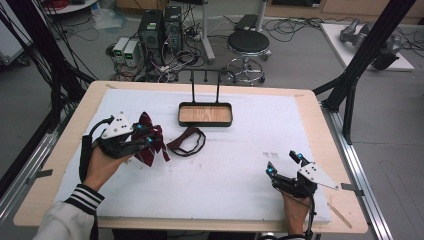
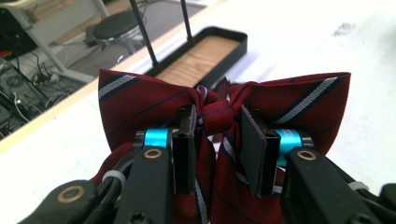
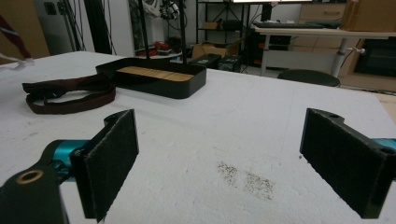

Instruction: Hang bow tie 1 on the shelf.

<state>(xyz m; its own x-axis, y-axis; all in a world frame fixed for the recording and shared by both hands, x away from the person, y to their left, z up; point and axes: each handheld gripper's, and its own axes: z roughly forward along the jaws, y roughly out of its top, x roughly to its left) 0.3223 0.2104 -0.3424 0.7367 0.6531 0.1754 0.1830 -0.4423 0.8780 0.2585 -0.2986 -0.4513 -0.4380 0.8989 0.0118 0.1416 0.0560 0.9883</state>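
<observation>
Left gripper (image 2: 217, 123) clamps bow tie (image 2: 224, 105) at knot; advise firm central hold. Right gripper (image 3: 219, 154) spread wide, idle. Strap (image 1: 187, 141) drags near tray (image 1: 205, 123).

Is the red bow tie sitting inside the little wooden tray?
No, the bow tie is at the left gripper, jaws around its knot, well apart from the tray.

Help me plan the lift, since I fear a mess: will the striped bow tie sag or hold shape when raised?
The bow tie is woven cloth, so probably light. Its wings stand spread beside the knot, so they may hold shape; the tails below would likely dangle. The left gripper flanks the knot, a firm-looking spot.
</observation>
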